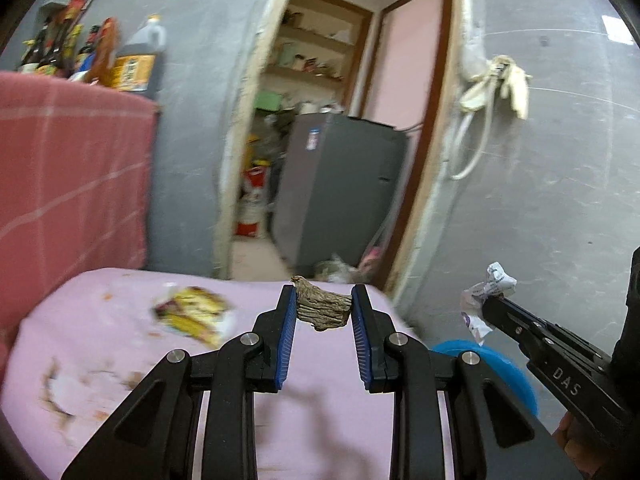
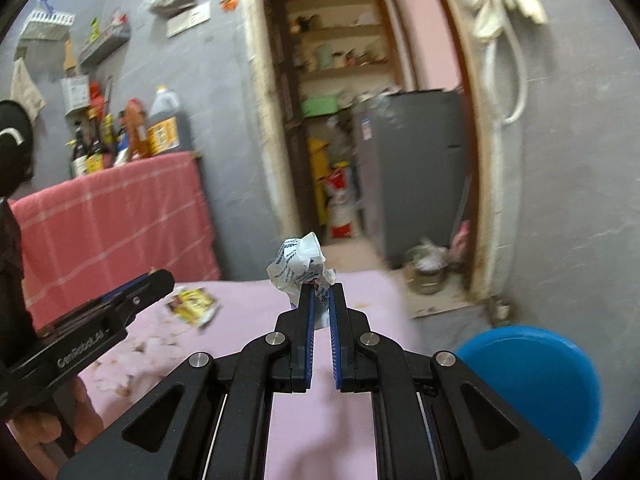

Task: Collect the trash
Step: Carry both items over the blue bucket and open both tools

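My left gripper (image 1: 323,307) is shut on a brown, ridged scrap of dry bark-like trash (image 1: 323,309), held above the pink-covered table (image 1: 120,380). My right gripper (image 2: 320,300) is shut on a crumpled white printed wrapper (image 2: 299,266). From the left wrist view the right gripper (image 1: 486,303) shows at the right edge with the same wrapper (image 1: 486,292). The left gripper (image 2: 158,278) reaches in from the left in the right wrist view. A yellow snack wrapper (image 1: 192,314) (image 2: 192,305) lies on the table. A blue bucket (image 2: 532,384) (image 1: 476,364) stands right of the table.
A red checked cloth (image 1: 72,184) hangs at the left with bottles (image 2: 128,132) above it. An open doorway ahead shows a grey fridge (image 1: 340,184) and shelves. Crumbs and stains mark the table's left part (image 1: 68,392). A metal pot (image 2: 426,276) sits on the floor by the door.
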Available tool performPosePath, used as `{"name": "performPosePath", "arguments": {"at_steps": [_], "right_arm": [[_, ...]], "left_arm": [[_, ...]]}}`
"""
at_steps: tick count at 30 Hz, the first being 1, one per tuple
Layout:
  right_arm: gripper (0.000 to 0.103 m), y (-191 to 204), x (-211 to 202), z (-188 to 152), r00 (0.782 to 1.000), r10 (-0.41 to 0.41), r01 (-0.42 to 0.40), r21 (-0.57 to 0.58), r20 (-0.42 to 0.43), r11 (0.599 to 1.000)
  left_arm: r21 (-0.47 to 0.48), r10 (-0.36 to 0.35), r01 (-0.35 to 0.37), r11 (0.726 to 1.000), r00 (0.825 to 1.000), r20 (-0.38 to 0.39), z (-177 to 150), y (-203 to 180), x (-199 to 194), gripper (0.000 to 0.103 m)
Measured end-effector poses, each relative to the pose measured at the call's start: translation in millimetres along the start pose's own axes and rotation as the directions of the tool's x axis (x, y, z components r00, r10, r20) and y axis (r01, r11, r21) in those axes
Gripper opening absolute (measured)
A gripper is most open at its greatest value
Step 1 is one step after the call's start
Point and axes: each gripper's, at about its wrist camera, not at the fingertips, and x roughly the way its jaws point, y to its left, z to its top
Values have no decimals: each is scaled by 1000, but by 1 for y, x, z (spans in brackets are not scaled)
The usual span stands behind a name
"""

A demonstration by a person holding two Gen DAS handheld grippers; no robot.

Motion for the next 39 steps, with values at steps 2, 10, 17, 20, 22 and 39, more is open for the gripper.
{"name": "performPosePath", "arguments": {"at_steps": [2, 10, 17, 20, 22, 39], "right_arm": [[6, -16, -10, 0, 999, -39, 38, 11, 20, 999], [6, -77, -44, -1, 980, -185, 181, 56, 73, 982], [6, -121, -61, -14, 962, -265, 258, 109, 58, 960], [6, -136, -64, -24, 955, -294, 286, 136, 40, 948], [6, -146, -64, -32, 950, -312, 306, 154, 20, 939], [6, -183, -50, -63, 937, -328, 348, 249, -118, 904]], "left_arm": [[16, -31, 31, 999, 999, 14, -1, -18, 2, 23], [68, -148, 146, 987, 989, 26, -2, -89, 17, 23], [98, -229, 230, 968, 973, -21, -13, -136, 37, 23], [107, -259, 264, 959, 964, -57, -20, -152, 48, 23], [105, -268, 275, 956, 960, -78, -26, -161, 55, 23], [131, -258, 309, 942, 917, -303, -62, -199, 113, 23]]}}
